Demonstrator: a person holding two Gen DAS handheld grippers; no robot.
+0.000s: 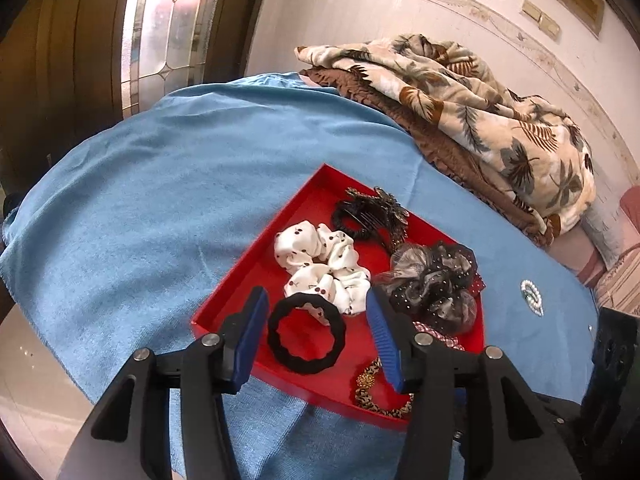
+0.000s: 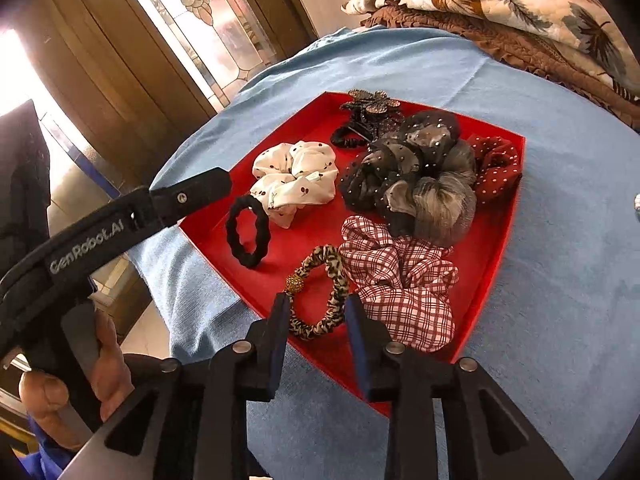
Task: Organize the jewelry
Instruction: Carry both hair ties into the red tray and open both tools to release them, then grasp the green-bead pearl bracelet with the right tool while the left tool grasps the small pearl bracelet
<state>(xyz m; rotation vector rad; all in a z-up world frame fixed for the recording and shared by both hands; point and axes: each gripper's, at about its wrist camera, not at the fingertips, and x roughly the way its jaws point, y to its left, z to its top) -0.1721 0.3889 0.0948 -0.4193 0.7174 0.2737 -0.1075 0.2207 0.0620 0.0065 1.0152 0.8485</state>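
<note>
Right wrist view, one red tray (image 2: 508, 216), four scrunchies, three hair ties, both tools wide, empty.

A blue cloth (image 1: 168, 184) covers the table, lying in soft wrinkles and hanging over the near edge above a pale glossy floor (image 1: 28, 376). At the far side of the cloth sits a folded blanket with a cream leaf print (image 1: 480, 120), stacked on a brown ruffled layer (image 1: 448, 148). Behind stands a dark wooden door (image 1: 60, 60) with a leaded glass panel (image 1: 168, 28). The pale wall (image 1: 360, 20) carries a decorative border and two switch plates (image 1: 540, 18).
</note>
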